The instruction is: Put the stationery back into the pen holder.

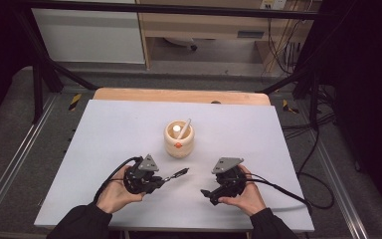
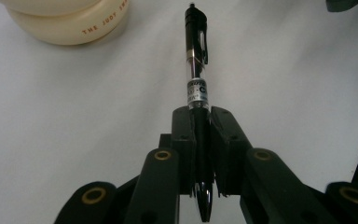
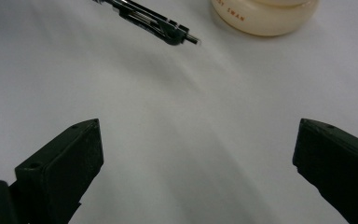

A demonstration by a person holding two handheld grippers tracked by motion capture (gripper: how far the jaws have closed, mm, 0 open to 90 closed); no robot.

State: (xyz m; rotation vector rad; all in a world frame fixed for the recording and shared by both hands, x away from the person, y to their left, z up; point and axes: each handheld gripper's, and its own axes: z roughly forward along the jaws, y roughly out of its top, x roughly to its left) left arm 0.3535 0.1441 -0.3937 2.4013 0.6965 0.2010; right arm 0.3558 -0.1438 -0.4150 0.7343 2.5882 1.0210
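Currently left gripper (image 2: 200, 154) jaws clamp black clear-barrelled pen (image 2: 197, 70); right gripper (image 3: 196, 163) jaws wide apart, holding nothing.

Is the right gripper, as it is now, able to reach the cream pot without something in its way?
Probably yes. The right gripper is open and empty, and bare white table lies between it and the cream pot. The pen in the left gripper stays aside.

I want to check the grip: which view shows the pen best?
The left gripper view: the pen stands close and sharp, clamped between its jaws. The high view shows it small; the right gripper view catches just its clip end.
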